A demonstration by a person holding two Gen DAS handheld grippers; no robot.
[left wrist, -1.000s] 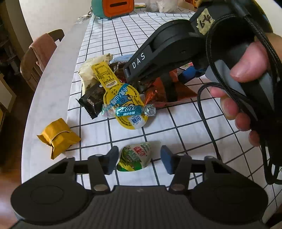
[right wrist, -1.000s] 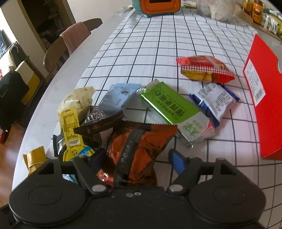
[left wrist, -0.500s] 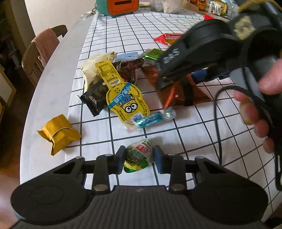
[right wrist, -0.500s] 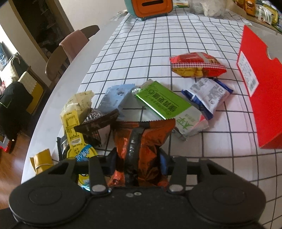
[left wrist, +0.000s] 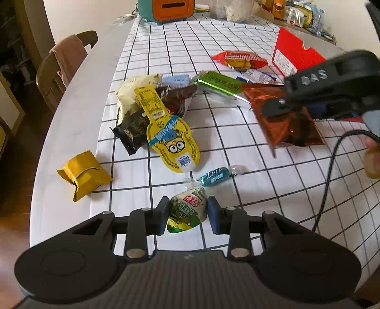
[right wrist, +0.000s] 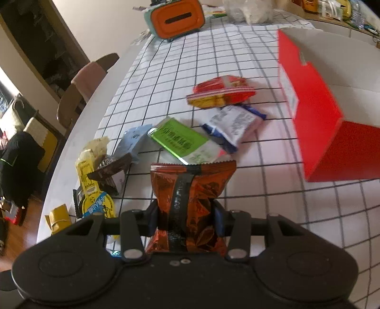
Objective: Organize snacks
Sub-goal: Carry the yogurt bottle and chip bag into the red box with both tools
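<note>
The left hand-held gripper (left wrist: 186, 215) is clamped on a small green-and-white packet (left wrist: 187, 210), light and crinkly, low over the desk (left wrist: 249, 190). The right hand-held gripper (right wrist: 186, 219) pinches the soft, slippery orange foil bag (right wrist: 190, 190) mid-body, lifted off the desk near the red box (right wrist: 313, 123).

both cams ride just behind their tool, angled steeply down and close to the counter (left wrist: 71, 147); both catch the same snack pile, the red box (right wrist: 313, 123) and orange-fronted box (left wrist: 169, 8) at the far end
</note>
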